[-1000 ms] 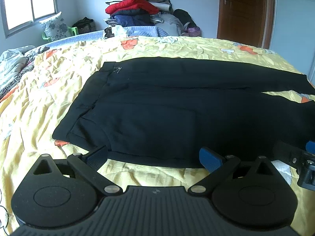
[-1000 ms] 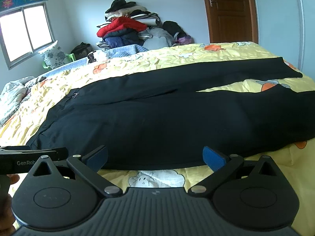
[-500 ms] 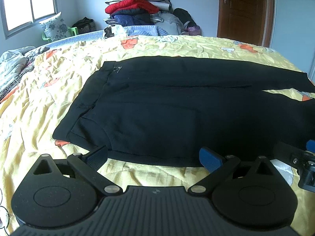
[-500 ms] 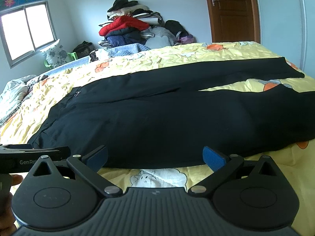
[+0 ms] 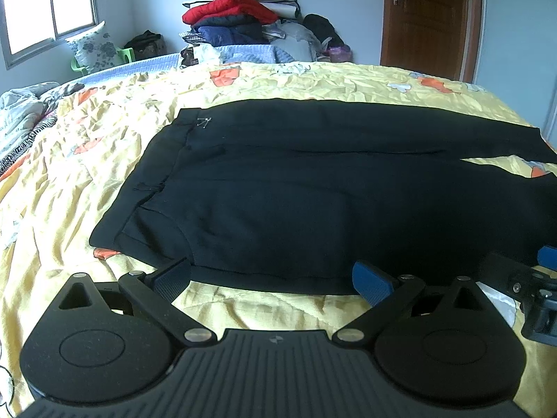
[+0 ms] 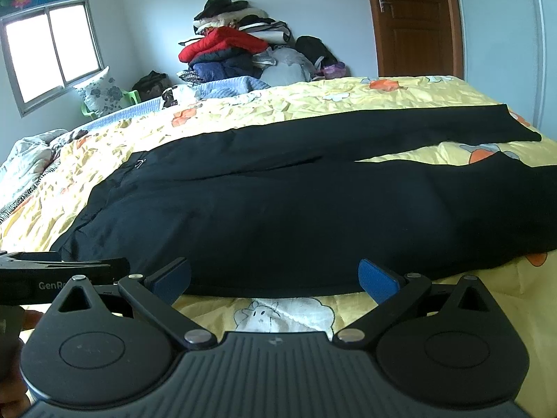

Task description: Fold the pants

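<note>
Hovering spread-fingered, both hand-held grippers [image 5: 271, 278] [image 6: 275, 280] face the pants' [image 5: 313, 195] near edge.

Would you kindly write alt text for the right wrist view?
Black pants lie flat across a yellow patterned bedspread, legs slightly apart, just beyond the open right hand-held gripper. Piled clothes sit behind.

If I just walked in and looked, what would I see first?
First, the big black pants spread flat across the yellow bedspread, their two legs stretching off to the right. Close in front, the left gripper and right gripper sit wide open at the pants' near edge. At the back wall a heap of clothes with a bright red jacket on it catches the eye.
</note>
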Demonstrator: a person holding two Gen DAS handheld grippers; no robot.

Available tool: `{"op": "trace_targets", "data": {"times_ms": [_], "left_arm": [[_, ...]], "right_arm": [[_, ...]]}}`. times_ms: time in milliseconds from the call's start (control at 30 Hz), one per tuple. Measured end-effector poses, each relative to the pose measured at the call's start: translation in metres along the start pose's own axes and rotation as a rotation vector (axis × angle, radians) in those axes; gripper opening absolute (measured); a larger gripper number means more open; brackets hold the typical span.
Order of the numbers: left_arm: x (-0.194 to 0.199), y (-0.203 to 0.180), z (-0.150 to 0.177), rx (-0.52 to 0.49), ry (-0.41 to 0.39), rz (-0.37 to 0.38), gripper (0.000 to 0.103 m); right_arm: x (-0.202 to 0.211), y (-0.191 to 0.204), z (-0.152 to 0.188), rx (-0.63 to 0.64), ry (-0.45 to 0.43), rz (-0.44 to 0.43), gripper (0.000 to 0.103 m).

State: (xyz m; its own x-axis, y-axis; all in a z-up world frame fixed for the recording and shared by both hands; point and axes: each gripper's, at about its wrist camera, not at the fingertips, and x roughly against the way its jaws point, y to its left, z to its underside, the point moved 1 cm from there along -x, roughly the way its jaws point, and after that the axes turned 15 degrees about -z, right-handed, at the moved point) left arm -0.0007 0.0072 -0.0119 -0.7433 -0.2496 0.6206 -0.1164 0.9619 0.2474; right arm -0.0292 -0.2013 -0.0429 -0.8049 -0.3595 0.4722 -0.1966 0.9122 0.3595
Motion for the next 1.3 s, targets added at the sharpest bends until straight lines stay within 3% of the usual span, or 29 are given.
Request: {"op": "trace_targets", "data": {"times_ms": [567,700,900,1133,1200,1300], "left_arm": [[-0.002,0.0,-0.001,-0.009,-0.013,-0.02,0.101],[-0.007,0.003,-0.004,-0.003,-0.019,-0.043,0.101],[-0.018,0.008,-0.012,0.004,-0.014,-0.066,0.101],[-0.035,0.011,-0.023,-0.006,-0.033,-0.092,0.101],[-0.04,0.013,-0.026,-0.009,-0.051,-0.095,0.101],[-0.048,0.016,-0.032,-0.018,-0.064,-0.123,0.101]], "right_arm": [[-0.004,0.002,-0.005,0.016,0.021,-0.006,0.103],[-0.001,0.004,-0.011,0.07,-0.008,-0.05,0.103],[-0.003,0.015,-0.022,0.25,-0.044,-0.108,0.103],[-0.016,0.009,-0.058,0.26,-0.039,-0.123,0.103],[-0.028,0.004,-0.073,0.246,-0.007,-0.105,0.103],[-0.061,-0.009,-0.097,0.231,0.117,-0.194,0.103]]}}
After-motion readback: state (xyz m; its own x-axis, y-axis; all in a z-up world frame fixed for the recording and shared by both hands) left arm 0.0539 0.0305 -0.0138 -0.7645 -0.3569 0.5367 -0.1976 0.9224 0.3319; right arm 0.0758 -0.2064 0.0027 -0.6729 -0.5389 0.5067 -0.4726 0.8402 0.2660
